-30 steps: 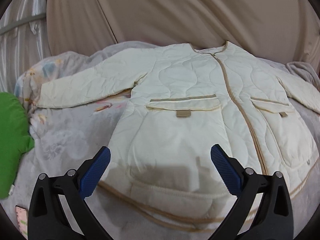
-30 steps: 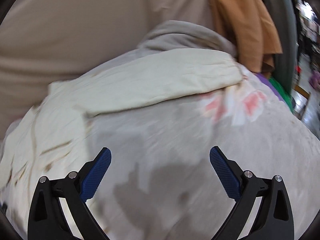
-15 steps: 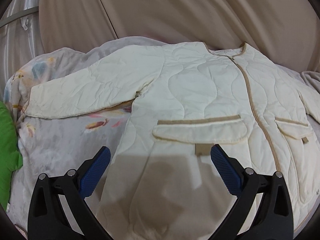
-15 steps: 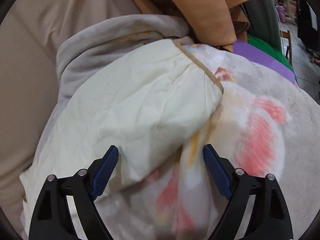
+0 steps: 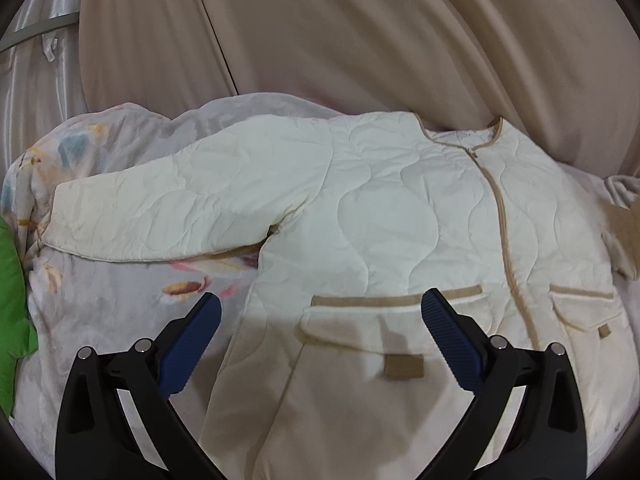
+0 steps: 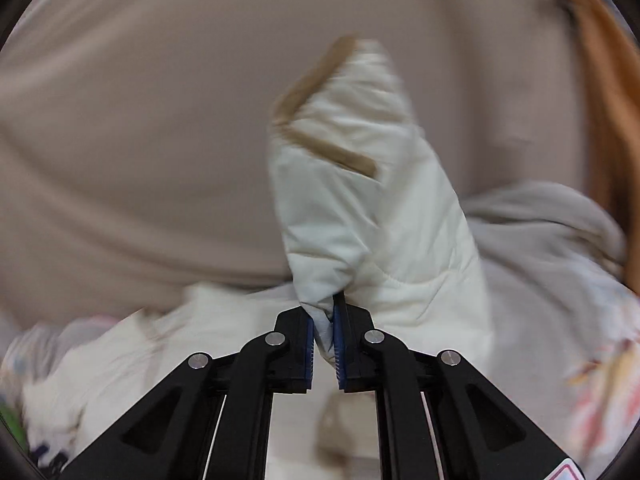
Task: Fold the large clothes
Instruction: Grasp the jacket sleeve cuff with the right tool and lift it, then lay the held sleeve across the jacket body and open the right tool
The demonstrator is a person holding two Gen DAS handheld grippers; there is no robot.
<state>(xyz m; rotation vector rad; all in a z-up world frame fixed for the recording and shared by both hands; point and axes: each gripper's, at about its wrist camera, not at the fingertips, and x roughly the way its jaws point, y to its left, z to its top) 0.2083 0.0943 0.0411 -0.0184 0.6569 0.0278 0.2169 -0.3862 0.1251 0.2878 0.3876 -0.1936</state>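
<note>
Cream quilted jacket (image 5: 400,216) spread mid-frame, left gripper (image 5: 320,312) held agape above it, sleeve (image 6: 372,200) pinched upright by right gripper (image 6: 323,328).

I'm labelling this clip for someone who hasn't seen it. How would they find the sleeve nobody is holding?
Start at the cream quilted jacket spread flat on the floral blanket. From its body, follow the sleeve stretching out towards the green cushion. It lies flat and untouched, whereas the other sleeve stands lifted, pinched in the right gripper.

Left gripper (image 5: 320,312), right gripper (image 6: 322,334): black linkage frames, silver pivot screws, ribbed blue pads on fingers (image 5: 190,346).
</note>
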